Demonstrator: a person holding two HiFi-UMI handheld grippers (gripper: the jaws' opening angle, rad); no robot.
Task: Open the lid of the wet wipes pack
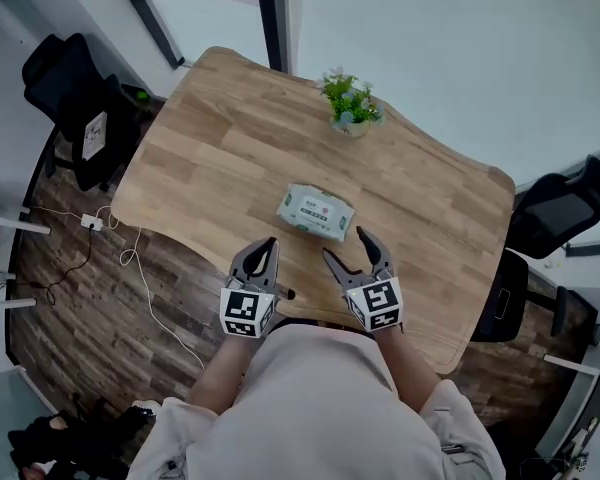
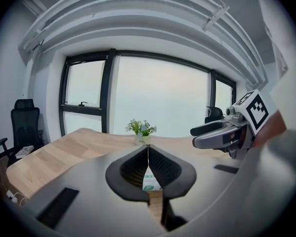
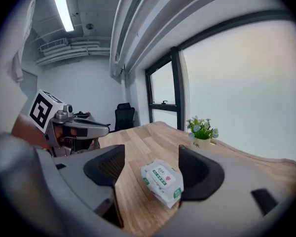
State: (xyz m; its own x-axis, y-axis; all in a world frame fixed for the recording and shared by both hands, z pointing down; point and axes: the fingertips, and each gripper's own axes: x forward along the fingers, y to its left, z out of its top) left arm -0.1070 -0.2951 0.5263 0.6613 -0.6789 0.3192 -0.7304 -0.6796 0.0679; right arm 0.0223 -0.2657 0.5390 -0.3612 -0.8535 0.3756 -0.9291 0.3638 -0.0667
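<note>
In the head view the wet wipes pack lies flat on the wooden table, a soft white pillow-shaped pouch with a green-bordered label facing up. Its lid looks shut, though the flap is too small to make out. Just short of the pack, on the person's side, the left gripper hovers with its jaws pressed together. The right gripper beside it has its jaws spread, and neither touches the pack. They are probably held low and close so that one can steady the pouch while the other catches the lid. Well beyond the pack stands a small potted plant

The left gripper view shows the two dark ribbed jaws meeting at their tips with nothing between them. A strip of the pack shows below the tips, farther off

The right gripper view shows the matte grey jaws wide apart and empty, framing the pack, which lies ahead of them on pale, grained planks. Its film looks glossy and slightly crinkled, so it will probably slide unless pinned
</note>
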